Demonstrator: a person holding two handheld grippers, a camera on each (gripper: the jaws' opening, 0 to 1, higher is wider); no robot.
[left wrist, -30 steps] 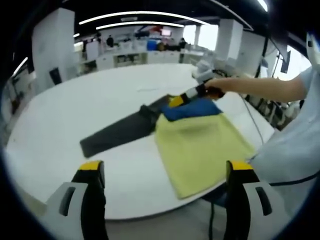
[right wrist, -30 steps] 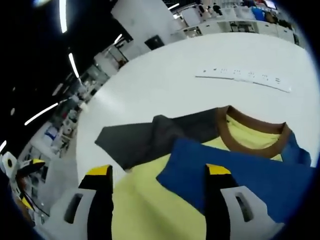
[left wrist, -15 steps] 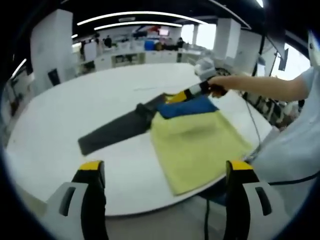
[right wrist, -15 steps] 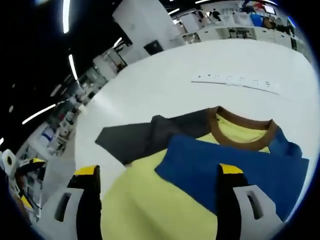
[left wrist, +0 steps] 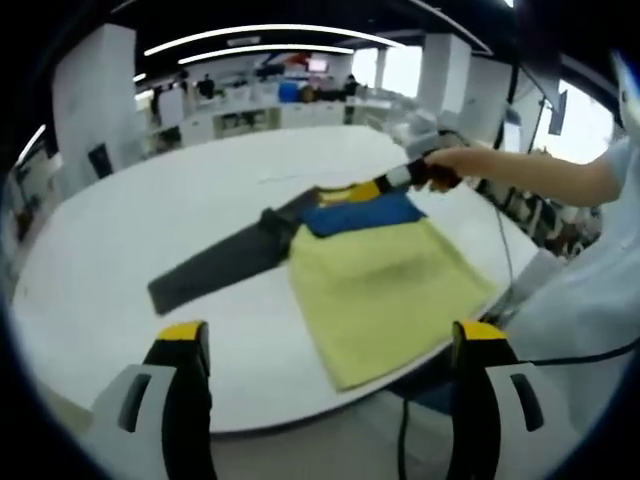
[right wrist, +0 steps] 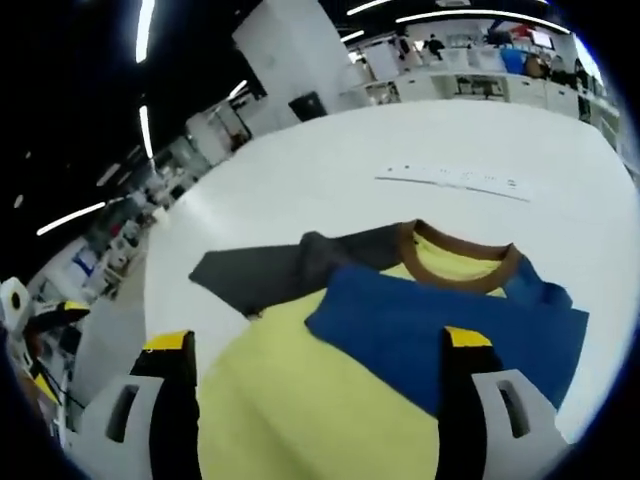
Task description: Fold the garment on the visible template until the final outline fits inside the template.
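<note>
The garment [left wrist: 385, 285], a yellow shirt with a brown collar [right wrist: 455, 260], lies on the white surface [left wrist: 120, 260], one blue sleeve [right wrist: 440, 325] folded across its chest and a dark grey sleeve [left wrist: 215, 270] stretched out sideways. The left hand-held gripper [left wrist: 325, 345] hangs back from the surface's edge, jaws spread wide, empty. The right hand-held gripper [right wrist: 320, 350] hovers over the blue fold, jaws apart, seemingly touching nothing. A pale strip [right wrist: 450, 180] lies beyond the collar.
</note>
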